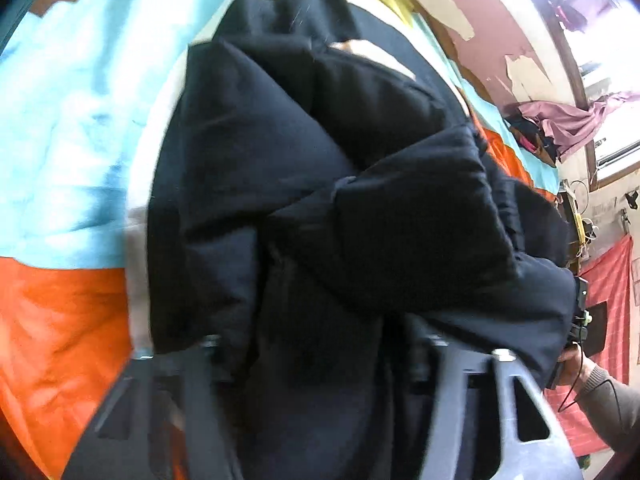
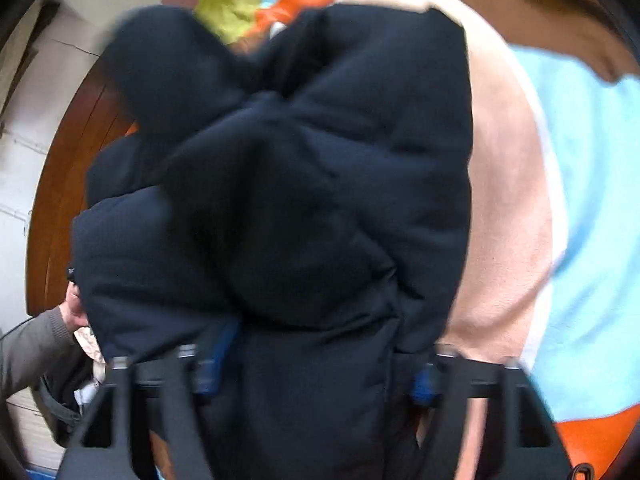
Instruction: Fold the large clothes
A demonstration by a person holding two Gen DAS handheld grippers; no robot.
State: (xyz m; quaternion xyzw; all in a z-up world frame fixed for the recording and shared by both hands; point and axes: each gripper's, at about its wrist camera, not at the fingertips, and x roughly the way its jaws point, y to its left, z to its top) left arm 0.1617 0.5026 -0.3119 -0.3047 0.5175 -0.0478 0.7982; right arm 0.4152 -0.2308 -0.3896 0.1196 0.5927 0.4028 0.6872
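Bunching between each tool's [image 1: 320,354] fingers, dark jacket [image 1: 320,184].

Peeling pink wall [image 1: 472,12], bright window [image 1: 612,92], blue-and-orange bedspread [image 1: 64,128], wooden headboard [image 2: 68,184].

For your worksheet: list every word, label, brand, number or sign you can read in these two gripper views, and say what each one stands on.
None can be read in either view.
Dark padded jacket: no label or logo shows.
Light blue and orange bedcover: plain blocks of colour, no print.
Red cloth on the far wall: only a grid of lines, no letters.
Both views are blurred, so any small tag would be lost.
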